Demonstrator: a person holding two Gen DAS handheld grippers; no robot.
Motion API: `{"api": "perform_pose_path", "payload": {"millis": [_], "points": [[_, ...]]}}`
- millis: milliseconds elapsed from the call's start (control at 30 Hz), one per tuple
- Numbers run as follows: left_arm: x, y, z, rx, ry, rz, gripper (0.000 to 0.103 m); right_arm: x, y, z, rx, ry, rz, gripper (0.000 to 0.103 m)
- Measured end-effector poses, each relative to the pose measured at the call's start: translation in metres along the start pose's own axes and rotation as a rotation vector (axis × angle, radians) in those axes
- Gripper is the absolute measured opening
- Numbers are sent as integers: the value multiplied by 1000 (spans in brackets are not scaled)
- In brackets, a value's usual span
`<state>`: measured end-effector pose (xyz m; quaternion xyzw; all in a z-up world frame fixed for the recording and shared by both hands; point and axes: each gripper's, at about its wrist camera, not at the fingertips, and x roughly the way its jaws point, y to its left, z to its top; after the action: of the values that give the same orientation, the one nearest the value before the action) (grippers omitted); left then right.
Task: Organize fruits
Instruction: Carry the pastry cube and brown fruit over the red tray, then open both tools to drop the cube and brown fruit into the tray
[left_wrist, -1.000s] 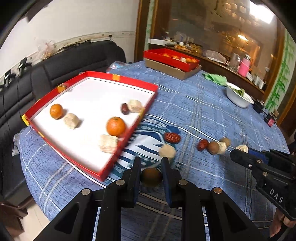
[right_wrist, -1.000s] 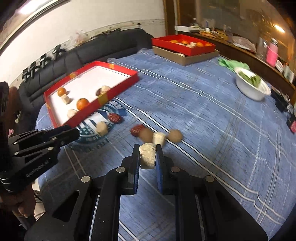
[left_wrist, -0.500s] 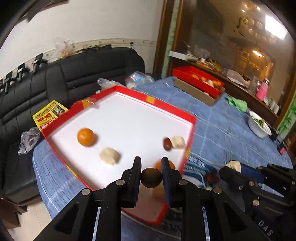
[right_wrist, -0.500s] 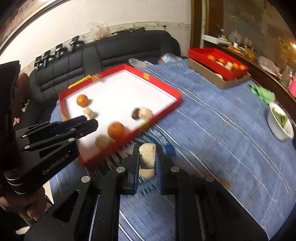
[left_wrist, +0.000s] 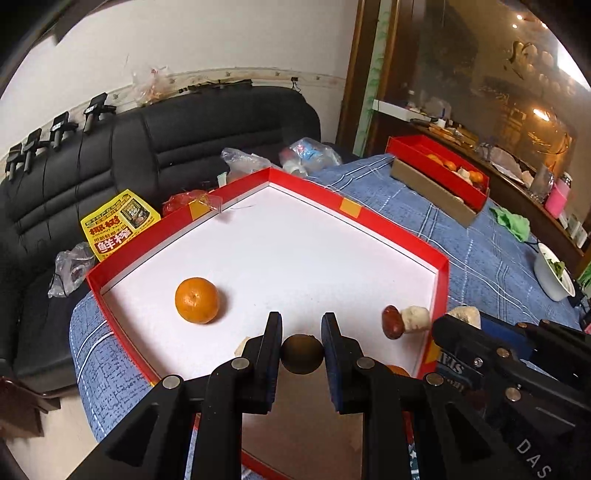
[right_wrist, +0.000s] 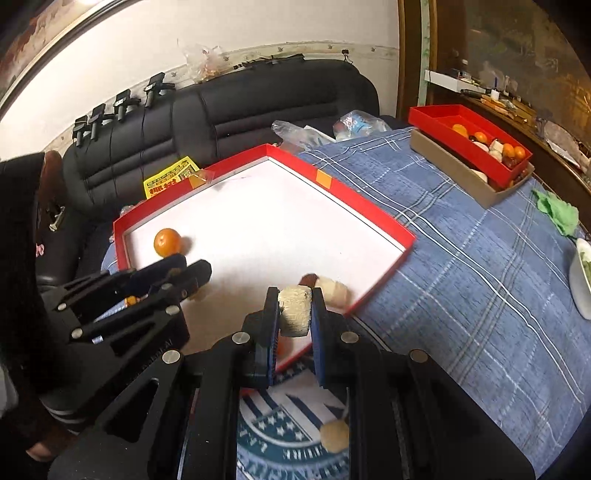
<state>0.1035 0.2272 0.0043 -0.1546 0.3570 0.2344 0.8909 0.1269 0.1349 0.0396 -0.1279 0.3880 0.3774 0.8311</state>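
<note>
Altogether two gripped fruits (left_wrist: 302, 353), one tray (left_wrist: 354, 211).

— What's hidden behind the left gripper (left_wrist: 302, 334)?
— At seven o'clock a pale lump (left_wrist: 241, 345), mostly covered; at four o'clock an orange (left_wrist: 398, 370), only its top showing.
— And the bowl (right_wrist: 580, 284)?
— Cut off at three o'clock.
</note>
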Motion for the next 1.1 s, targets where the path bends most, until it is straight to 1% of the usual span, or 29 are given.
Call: {"api": "perform_pose_path", "payload": {"millis": [400, 933, 1100], "points": [[13, 5, 7, -3, 6, 24, 21, 37, -5, 17, 35, 24, 3, 15], [14, 6, 6, 1, 16, 36, 21, 58, -12, 22, 64, 46, -3, 15], [15, 7, 4, -9, 39, 32, 21, 64, -12, 22, 68, 61, -18, 15]]}}
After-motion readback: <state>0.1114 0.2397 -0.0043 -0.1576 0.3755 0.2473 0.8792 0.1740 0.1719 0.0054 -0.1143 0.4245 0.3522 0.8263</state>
